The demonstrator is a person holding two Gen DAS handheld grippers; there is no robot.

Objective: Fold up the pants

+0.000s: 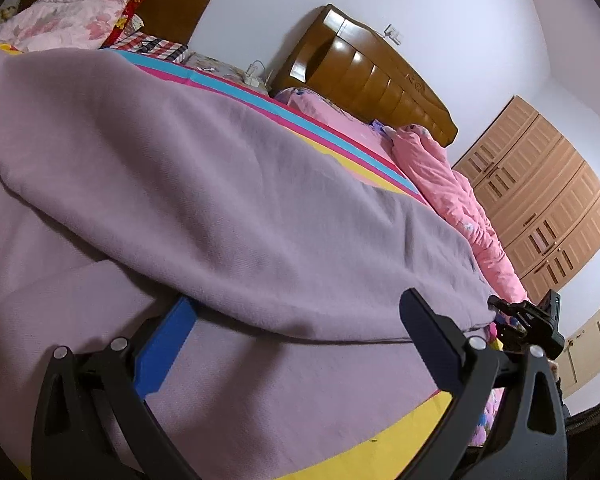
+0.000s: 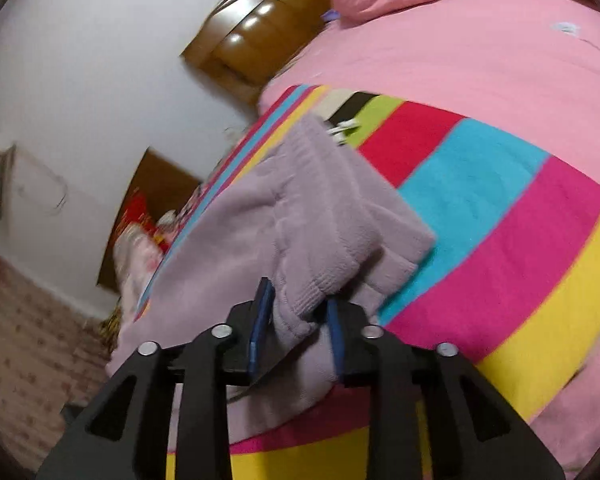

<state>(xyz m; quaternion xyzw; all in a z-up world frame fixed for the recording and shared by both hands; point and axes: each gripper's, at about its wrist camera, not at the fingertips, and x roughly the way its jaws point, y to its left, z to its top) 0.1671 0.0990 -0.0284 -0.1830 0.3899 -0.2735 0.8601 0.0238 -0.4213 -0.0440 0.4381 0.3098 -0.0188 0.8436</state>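
Left wrist view: the left gripper [image 1: 296,320] rests low on the bed with its jaws spread wide, grasping nothing. One blue-padded finger sits at 8 o'clock, partly under a raised fold of the mauve fleece pants [image 1: 220,184]; the black finger stands at 4 o'clock, on the cloth edge. The pants lie flat on the striped multicolour bedspread [image 1: 384,432], long axis running from 8 o'clock toward 2 o'clock. The right gripper [image 1: 520,320] shows at 4 o'clock, at the garment's far end.

Right wrist view: the right gripper [image 2: 300,312] is clenched on the ribbed end of the mauve fleece pants [image 2: 284,216], which rises from the jaws toward 12 o'clock. The striped bedspread [image 2: 500,240] extends bare toward 3 o'clock. The bed edge and patterned floor [image 2: 24,332] lie at 8 o'clock.

Judgement: the right hand is positioned to carry the fold; open bedspread gives room at 3 o'clock, less toward the bed edge. The crumpled pink quilt [image 1: 456,184] bounds the far side.
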